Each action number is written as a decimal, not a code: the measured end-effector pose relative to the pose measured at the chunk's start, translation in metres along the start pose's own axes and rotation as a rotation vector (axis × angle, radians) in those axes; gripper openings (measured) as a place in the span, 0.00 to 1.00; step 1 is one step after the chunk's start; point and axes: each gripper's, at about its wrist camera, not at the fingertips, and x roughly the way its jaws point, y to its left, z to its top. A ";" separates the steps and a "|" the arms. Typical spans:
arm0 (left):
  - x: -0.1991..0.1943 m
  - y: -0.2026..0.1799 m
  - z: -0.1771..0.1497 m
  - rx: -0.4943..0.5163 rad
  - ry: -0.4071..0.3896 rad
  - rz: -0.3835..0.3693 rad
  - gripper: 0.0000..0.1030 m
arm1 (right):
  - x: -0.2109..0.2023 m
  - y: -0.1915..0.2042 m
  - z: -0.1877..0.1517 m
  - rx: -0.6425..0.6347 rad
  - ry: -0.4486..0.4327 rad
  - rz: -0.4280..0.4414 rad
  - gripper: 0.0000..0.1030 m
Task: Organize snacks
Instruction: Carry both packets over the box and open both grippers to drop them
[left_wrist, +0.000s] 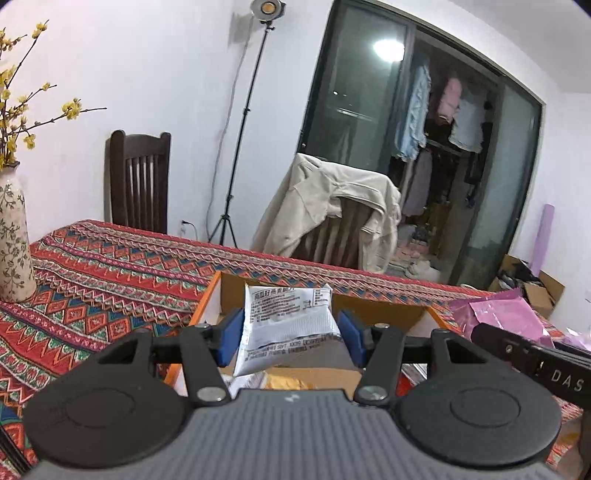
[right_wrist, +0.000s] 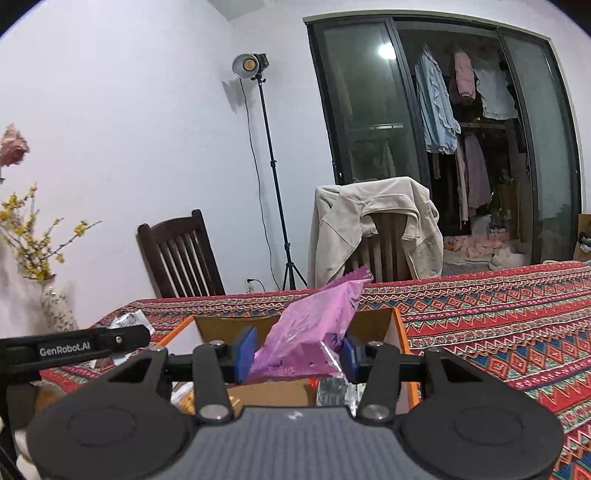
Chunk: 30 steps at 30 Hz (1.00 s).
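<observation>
The left gripper (left_wrist: 290, 334) was matte black with blue rubber pads (left_wrist: 229, 334), silver screws and a ribbed grey body at the lower frame. The right gripper (right_wrist: 297, 352) matched it; its neighbour's bar read "GenRobot.AI".

An open box (left_wrist: 380, 308) stands on the table (left_wrist: 110, 280), with a vase (left_wrist: 13, 236) at the table's left end, two chairs (left_wrist: 138, 184) behind its far edge, and a light stand (left_wrist: 243, 122) between the chairs against the wall.
</observation>
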 end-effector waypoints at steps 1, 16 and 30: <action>0.005 0.001 -0.002 0.007 -0.010 0.012 0.55 | 0.008 0.000 -0.001 -0.001 0.002 -0.007 0.45; 0.034 0.008 -0.027 0.034 0.015 0.040 0.64 | 0.055 -0.017 -0.034 0.023 0.080 -0.004 0.47; 0.006 0.007 -0.026 0.011 -0.094 0.048 1.00 | 0.040 -0.016 -0.038 -0.014 0.055 -0.037 1.00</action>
